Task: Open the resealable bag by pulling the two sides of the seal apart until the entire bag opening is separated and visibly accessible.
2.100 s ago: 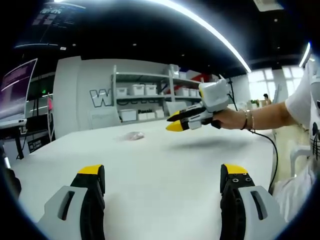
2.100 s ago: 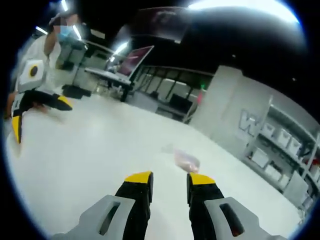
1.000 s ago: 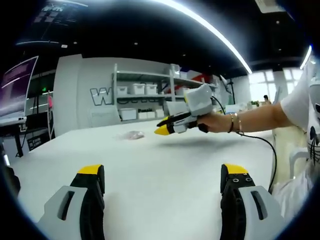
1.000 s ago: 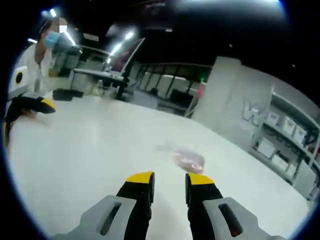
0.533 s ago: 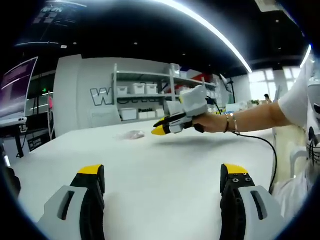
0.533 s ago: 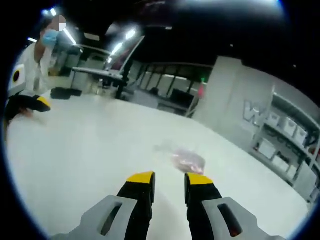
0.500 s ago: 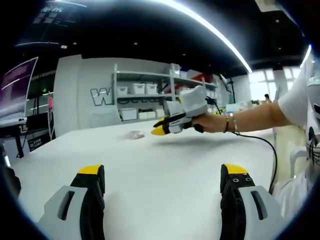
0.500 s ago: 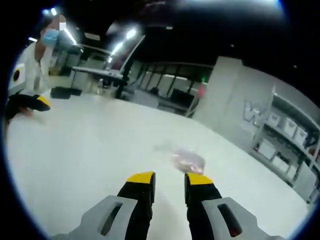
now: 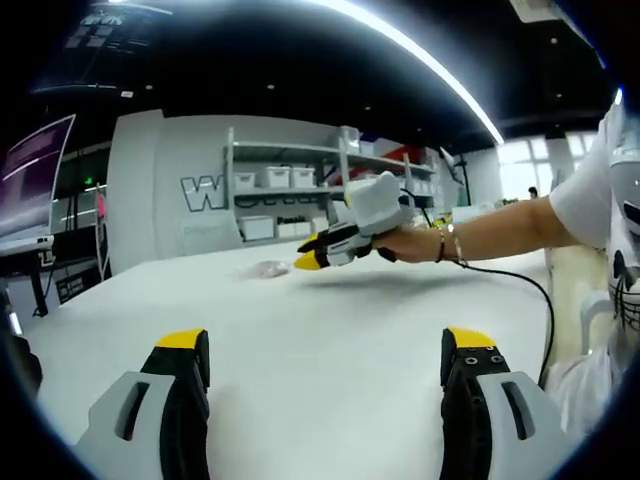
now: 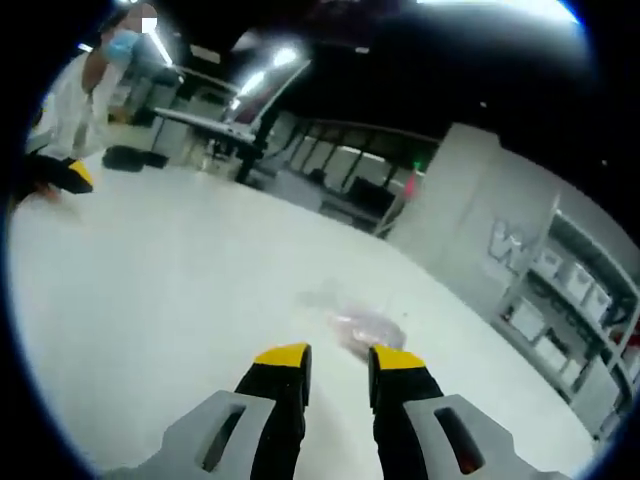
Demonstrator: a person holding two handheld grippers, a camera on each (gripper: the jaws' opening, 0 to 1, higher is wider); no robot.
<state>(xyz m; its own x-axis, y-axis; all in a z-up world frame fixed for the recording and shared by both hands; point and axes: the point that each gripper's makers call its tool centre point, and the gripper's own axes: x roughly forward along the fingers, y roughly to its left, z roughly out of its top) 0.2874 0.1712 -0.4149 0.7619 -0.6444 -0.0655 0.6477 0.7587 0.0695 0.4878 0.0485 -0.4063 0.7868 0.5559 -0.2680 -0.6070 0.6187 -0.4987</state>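
Two grippers are over a white table. Left gripper: in the left gripper view its yellow-tipped jaws stand wide apart low over the bare tabletop, nothing between them. Right gripper: in the right gripper view its jaws show a narrow gap, parted but close, with nothing clamped; the tips point toward the resealable bag. The bag lies flat on the table just beyond those tips, small, clear, with pinkish contents; blur hides whether its seal is closed. In the left gripper view the right gripper comes in from the right, held in a person's hand with a bracelet on the wrist and a cable trailing to the table edge; its yellow tips hover near the bag, slightly above the surface, contact cannot be judged. The bag sits well apart from the left gripper, toward the far side of the table. Shelving with white bins stands behind the table. The left gripper's yellow tip appears at the left edge of the right gripper view.
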